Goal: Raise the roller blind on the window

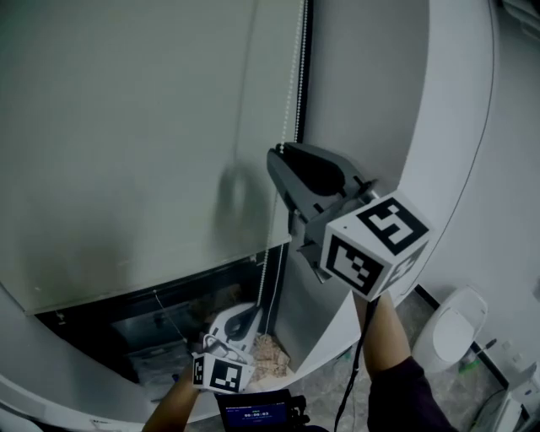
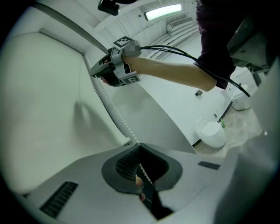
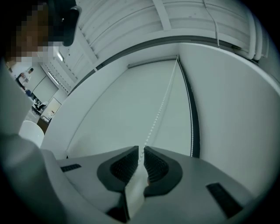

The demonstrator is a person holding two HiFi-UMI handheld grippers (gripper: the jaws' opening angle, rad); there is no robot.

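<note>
Clamping the chain (image 1: 295, 84) at bottom centre, the left gripper (image 1: 251, 315) looks mid-pull on the blind (image 1: 126, 143) filling upper left; the right gripper (image 1: 281, 159), narrowly parted around the chain above, should clamp next.

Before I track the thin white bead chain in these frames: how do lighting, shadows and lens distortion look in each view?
Head view: dim, edges bowed, a soft shadow left of the right gripper on the pale grey roller blind. Left gripper view: strong fisheye, dark corners, long ceiling light blown out, thin white bead chain sharp. Right gripper view: even light, chain faint against the blind.
</note>
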